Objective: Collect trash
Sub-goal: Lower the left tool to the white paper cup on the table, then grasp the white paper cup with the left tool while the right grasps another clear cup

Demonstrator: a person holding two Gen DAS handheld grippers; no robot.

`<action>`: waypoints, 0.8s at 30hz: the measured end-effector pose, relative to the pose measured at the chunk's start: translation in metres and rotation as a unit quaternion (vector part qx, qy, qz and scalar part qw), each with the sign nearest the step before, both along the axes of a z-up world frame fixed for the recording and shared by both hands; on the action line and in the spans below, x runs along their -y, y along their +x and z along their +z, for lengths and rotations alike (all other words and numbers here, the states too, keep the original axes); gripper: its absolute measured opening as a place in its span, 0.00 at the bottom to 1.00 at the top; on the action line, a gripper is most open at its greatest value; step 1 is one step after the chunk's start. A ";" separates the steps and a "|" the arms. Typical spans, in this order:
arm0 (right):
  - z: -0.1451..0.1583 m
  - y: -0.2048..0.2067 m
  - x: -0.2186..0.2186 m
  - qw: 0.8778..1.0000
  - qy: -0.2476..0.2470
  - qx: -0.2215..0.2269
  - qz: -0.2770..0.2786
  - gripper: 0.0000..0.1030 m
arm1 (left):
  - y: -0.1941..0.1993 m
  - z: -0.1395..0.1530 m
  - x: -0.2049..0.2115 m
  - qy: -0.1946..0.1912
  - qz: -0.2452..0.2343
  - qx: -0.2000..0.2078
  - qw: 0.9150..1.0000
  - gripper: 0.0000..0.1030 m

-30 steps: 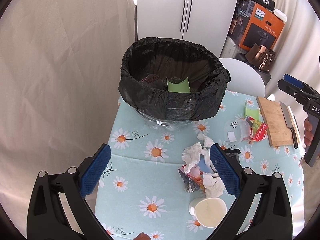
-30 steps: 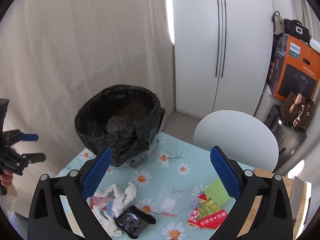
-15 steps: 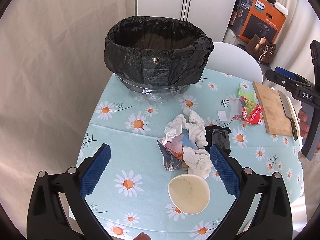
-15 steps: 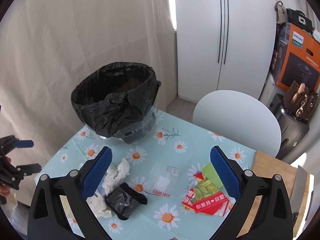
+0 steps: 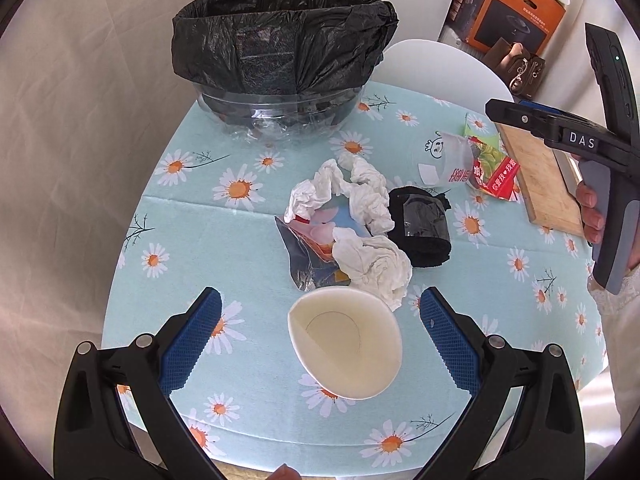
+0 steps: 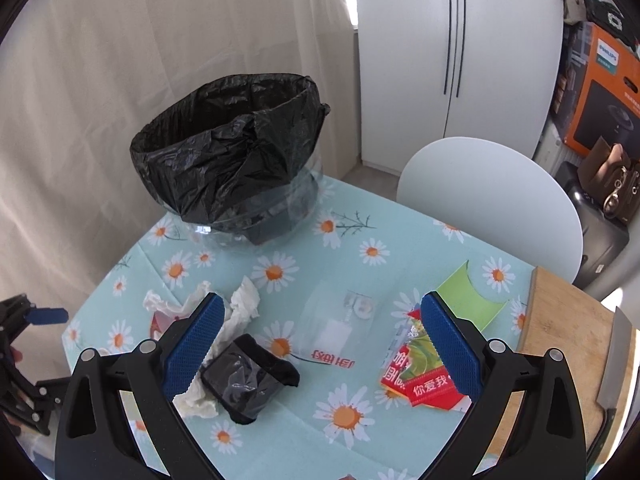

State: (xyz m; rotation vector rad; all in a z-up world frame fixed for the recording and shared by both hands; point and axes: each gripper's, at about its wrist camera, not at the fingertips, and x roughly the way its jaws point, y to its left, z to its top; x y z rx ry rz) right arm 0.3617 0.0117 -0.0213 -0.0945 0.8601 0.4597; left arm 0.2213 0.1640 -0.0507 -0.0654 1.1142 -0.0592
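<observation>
A clear bin lined with a black bag [image 5: 280, 36] [image 6: 228, 152] stands at the table's far side. Trash lies mid-table: crumpled white tissues [image 5: 360, 200] [image 6: 244, 304], a foil wrapper [image 5: 308, 256], a black pouch [image 5: 422, 226] [image 6: 244, 380], a clear plastic bag [image 5: 444, 160] [image 6: 336, 320], and a red-and-green snack packet [image 5: 494, 170] [image 6: 420, 376]. A white paper cup [image 5: 346, 344] lies on its side between the fingers of my open left gripper [image 5: 320, 340], untouched. My right gripper [image 6: 320, 348] hovers open above the clear bag and holds nothing.
A wooden cutting board [image 5: 540, 176] [image 6: 568, 344] with a knife [image 6: 614, 360] lies at the table's right edge. A white chair [image 6: 488, 204] stands behind the table. Boxes and bags [image 6: 600, 92] are stacked at the back right. A curtain hangs on the left.
Both grippers have come down and pulled back from the bin toward the trash. The paper cup now sits between my left fingers. Both stay open.
</observation>
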 end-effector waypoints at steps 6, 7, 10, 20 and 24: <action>-0.020 0.005 -0.005 1.000 -0.011 -0.019 -0.010 0.91 | -0.001 -0.014 0.009 -0.004 -0.014 -0.019 1.000 0.94; -0.024 0.006 -0.006 1.000 -0.014 -0.023 -0.013 0.91 | -0.001 -0.017 0.010 -0.007 -0.015 -0.024 1.000 0.94; -0.038 0.009 -0.008 0.999 -0.022 -0.037 -0.020 0.91 | 0.000 -0.027 0.013 -0.010 -0.017 -0.041 0.999 0.94; -0.069 0.026 -0.010 0.996 -0.019 -0.080 -0.040 0.91 | 0.006 -0.055 0.015 0.016 -0.021 -0.088 0.996 0.94; -0.077 0.034 -0.015 0.994 -0.018 -0.091 -0.048 0.91 | 0.007 -0.062 0.016 0.019 -0.023 -0.099 0.995 0.94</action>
